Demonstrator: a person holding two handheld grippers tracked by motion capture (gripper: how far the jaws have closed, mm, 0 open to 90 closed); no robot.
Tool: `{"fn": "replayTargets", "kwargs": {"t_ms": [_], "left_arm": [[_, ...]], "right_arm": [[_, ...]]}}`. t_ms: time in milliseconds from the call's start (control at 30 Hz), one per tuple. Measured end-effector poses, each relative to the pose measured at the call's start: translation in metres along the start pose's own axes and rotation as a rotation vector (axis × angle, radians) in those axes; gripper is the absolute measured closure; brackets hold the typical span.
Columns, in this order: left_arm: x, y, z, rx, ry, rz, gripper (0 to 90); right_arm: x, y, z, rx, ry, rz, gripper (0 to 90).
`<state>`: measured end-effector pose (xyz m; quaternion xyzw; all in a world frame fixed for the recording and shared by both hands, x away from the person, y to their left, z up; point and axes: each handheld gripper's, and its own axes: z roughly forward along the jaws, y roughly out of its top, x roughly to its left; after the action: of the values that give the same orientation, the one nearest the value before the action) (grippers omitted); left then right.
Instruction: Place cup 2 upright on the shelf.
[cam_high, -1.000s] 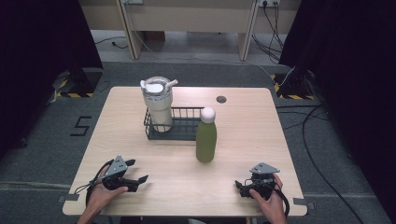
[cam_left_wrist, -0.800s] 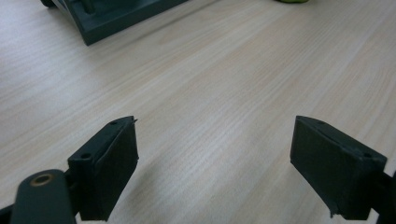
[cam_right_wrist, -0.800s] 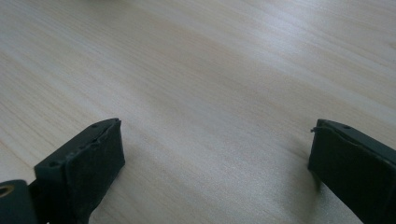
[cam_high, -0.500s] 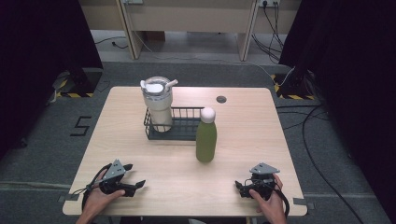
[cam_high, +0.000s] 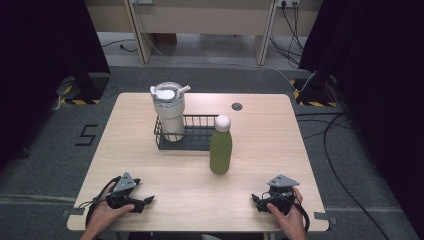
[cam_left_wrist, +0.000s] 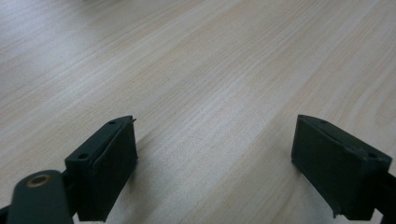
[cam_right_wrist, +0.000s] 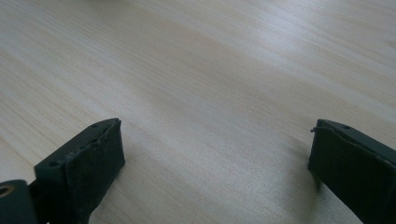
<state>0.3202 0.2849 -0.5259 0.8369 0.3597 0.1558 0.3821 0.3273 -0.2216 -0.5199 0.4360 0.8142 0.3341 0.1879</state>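
Observation:
A green bottle with a white cap (cam_high: 220, 148) stands upright near the middle of the wooden table (cam_high: 260, 145), just in front of a black wire basket (cam_high: 197, 132). A pale tumbler with a lid and straw (cam_high: 168, 110) stands in the basket's left end. My left gripper (cam_high: 142, 202) rests on the table near the front left corner, held by a hand, open, with bare wood between its jaws (cam_left_wrist: 215, 140). My right gripper (cam_high: 257, 202) rests near the front right corner, also open over bare wood (cam_right_wrist: 215, 144).
A small dark round grommet (cam_high: 237, 106) sits in the tabletop at the back right. Cables trail on the grey floor (cam_high: 330, 130) to the right. Black curtains hang on both sides, and a numeral marking (cam_high: 88, 134) lies on the floor at left.
My left gripper has slid a little toward the front edge of the table. The right gripper, bottle, basket and tumbler have not moved.

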Motion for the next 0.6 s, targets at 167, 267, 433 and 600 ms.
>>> {"fn": "replayTargets", "kwargs": {"t_ms": [167,267,433,600], "left_arm": [[0.0006,0.0002,0.0004,0.000,-0.002,-0.004,13.1],[0.0007,0.0003,0.0004,0.000,-0.003,-0.004,13.1],[0.0007,0.0003,0.0005,0.000,-0.001,-0.003,12.9],[0.0006,0.0003,0.0005,0.000,-0.001,-0.003,12.9]], "right_arm": [[-0.0002,0.0000,0.0002,-0.002,0.000,-0.002,3.5],[-0.0002,0.0000,0.0000,-0.001,0.002,-0.005,4.0],[0.0011,-0.0008,-0.0031,-0.037,0.020,-0.016,21.9],[0.0023,0.0002,-0.0045,-0.077,0.032,-0.048,15.2]]}}
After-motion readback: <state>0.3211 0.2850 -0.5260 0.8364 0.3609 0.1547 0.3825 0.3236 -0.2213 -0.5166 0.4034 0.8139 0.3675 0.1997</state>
